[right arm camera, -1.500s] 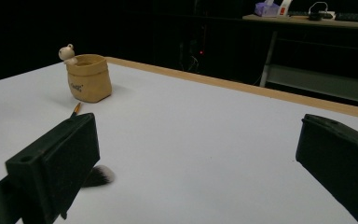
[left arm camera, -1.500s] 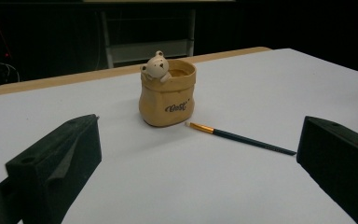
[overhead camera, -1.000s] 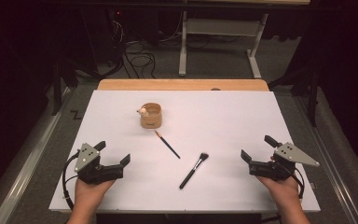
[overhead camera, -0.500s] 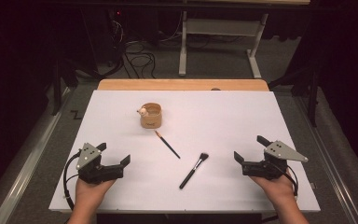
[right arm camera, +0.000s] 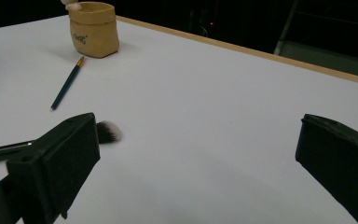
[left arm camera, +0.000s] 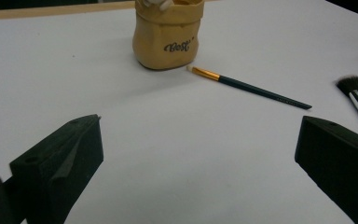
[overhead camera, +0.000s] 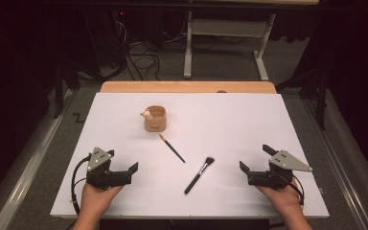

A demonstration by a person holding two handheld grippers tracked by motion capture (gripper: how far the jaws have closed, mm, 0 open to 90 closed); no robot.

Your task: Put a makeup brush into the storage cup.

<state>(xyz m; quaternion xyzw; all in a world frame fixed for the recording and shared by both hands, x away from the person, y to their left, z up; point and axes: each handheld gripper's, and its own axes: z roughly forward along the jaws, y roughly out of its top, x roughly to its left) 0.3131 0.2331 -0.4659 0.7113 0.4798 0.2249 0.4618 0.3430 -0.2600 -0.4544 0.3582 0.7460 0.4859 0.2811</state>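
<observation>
Lying flat, white table (overhead camera: pixel 230 124)

My high view looks forward and down from above my own side of the white table (overhead camera: pixel 249 120), far enough back to take in the whole top and the floor beyond. My left gripper view sits low over the table near its near-left part, looking along its two black jaws toward the tan cup (left arm camera: pixel 167 39), with the thin brush (left arm camera: pixel 249 87) close ahead. My right gripper view rides low at the near-right, facing across the table toward the same cup (right arm camera: pixel 94 29), which lies farther off. All three views share the cup, the thin brush and the fluffy brush (overhead camera: pixel 199 174).
</observation>
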